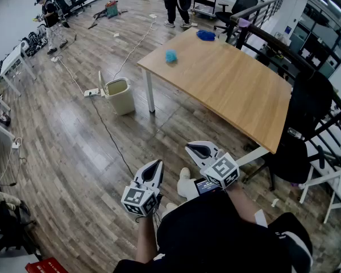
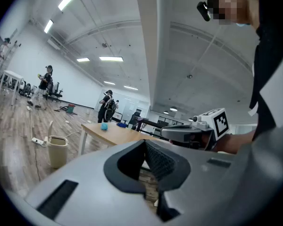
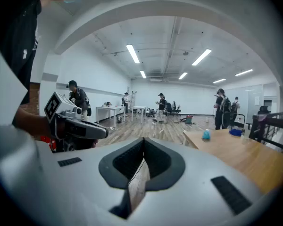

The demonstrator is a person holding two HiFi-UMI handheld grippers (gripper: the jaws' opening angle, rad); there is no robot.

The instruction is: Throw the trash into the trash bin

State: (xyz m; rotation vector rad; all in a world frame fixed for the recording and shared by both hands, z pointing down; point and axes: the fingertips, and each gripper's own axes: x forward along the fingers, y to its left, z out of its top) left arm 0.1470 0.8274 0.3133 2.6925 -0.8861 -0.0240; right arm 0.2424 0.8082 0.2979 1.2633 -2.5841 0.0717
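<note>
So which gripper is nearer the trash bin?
Left. The trash bin stands ahead-left of the left gripper; the right gripper is farther over, by the table.

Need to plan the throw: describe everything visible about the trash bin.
The trash bin is a pale beige, plastic-looking tub, open at the top. It stands upright on the wood floor, just left of a white leg of the table, with a power strip close by.
</note>
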